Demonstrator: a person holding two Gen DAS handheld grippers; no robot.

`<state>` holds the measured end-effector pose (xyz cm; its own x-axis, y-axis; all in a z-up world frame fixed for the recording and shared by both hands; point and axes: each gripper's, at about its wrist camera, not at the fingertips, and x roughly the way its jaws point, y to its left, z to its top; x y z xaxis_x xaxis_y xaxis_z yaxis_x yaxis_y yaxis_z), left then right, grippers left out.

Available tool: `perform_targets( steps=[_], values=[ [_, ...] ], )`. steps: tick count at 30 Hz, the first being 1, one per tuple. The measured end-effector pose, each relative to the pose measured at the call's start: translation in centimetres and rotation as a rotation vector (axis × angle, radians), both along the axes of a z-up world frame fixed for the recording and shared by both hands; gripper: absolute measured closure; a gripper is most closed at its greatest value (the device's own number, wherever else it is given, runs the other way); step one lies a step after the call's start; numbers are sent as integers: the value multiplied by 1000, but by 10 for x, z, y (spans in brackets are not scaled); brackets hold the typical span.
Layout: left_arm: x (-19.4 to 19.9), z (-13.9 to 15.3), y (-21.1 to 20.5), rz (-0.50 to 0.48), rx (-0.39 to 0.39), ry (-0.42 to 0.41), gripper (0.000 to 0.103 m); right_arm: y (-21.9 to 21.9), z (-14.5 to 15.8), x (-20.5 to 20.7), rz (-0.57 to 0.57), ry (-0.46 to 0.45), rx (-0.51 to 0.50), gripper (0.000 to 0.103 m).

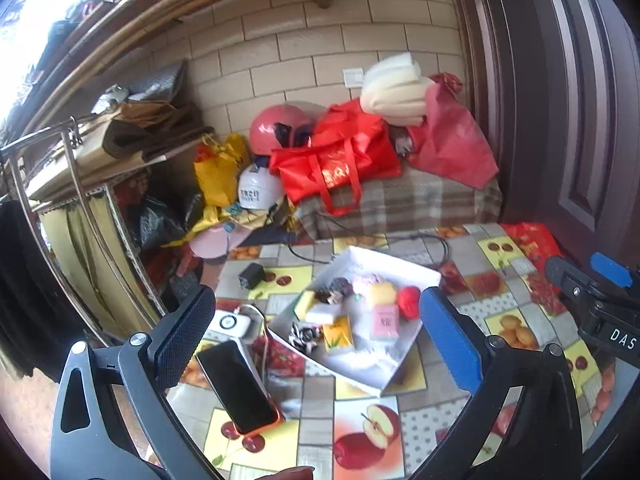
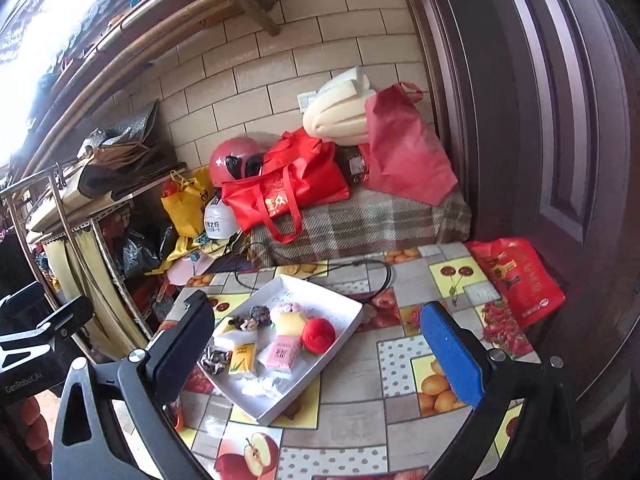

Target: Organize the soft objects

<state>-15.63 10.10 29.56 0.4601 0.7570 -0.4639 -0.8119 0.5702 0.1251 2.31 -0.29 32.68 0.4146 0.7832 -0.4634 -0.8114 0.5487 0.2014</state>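
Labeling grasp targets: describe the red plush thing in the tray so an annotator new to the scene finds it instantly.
Start at the table with the fruit-print cloth and find the shallow white tray lying on it. The red plush ball sits against the tray's right-hand wall, beside a yellow sponge and a pink tissue pack. It is the only round, solid red item there; its neighbours are flat, pale blocks and packets.

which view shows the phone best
The left wrist view. The phone lies in full there, dark screen up in an orange case, on the tablecloth left of the white tray. In the right wrist view that gripper's left finger hides it; only an orange sliver at the table edge may be it.
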Motion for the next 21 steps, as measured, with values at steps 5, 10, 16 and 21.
perform_targets(
  steps=[5, 10, 16, 21],
  values=[
    [2, -15, 0, -1, -71, 47, 0, -15, -5, -7, 1, -6, -21, 0],
    [4, -29, -6, -2, -92, 66, 0, -28, -11, -20, 7, -2, -30, 0],
    [1, -45, -12, -5, -101, 60, 0, -33, -23, -33, -38, -56, -79, 0],
    [2, -60, -3, 0, -191, 88, 0, -27, -47, -16, -112, 125, -204, 0]
  ],
)
